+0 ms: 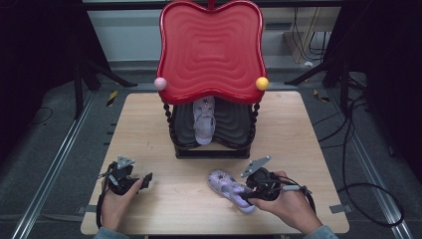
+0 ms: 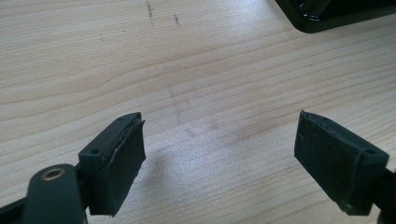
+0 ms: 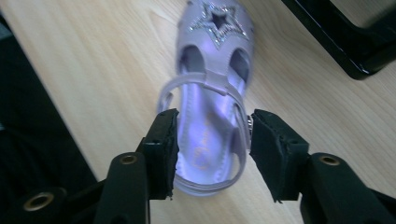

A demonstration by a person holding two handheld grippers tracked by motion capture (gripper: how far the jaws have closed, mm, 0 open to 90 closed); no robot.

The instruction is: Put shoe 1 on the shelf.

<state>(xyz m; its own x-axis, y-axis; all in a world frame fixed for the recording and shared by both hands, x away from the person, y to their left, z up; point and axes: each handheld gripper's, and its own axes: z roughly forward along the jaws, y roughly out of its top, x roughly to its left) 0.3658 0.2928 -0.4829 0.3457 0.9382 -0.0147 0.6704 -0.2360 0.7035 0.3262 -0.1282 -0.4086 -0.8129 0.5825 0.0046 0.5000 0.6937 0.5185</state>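
Note:
A lilac child's sandal (image 1: pixel 230 189) with a glittery star on its toe lies on the wooden table (image 1: pixel 149 124) at the front right. My right gripper (image 1: pixel 245 195) is at its heel end. In the right gripper view the two jaws press on either side of the sandal's (image 3: pixel 210 140) heel, so the right gripper (image 3: pixel 214 116) is shut on it. A matching sandal (image 1: pixel 204 122) rests on the dark lower tier of the red rack (image 1: pixel 211 50). My left gripper (image 1: pixel 147 180) is at the front left, and its jaws (image 2: pixel 222 126) stand wide open over bare wood.
The rack's black base (image 1: pixel 211 152) stands mid-table, and a corner of that base (image 2: pixel 327 18) (image 3: pixel 355 42) appears in both gripper views. A pink ball (image 1: pixel 160 83) and a yellow ball (image 1: pixel 262 83) sit on the red top's front corners. Cables lie on the floor to the right.

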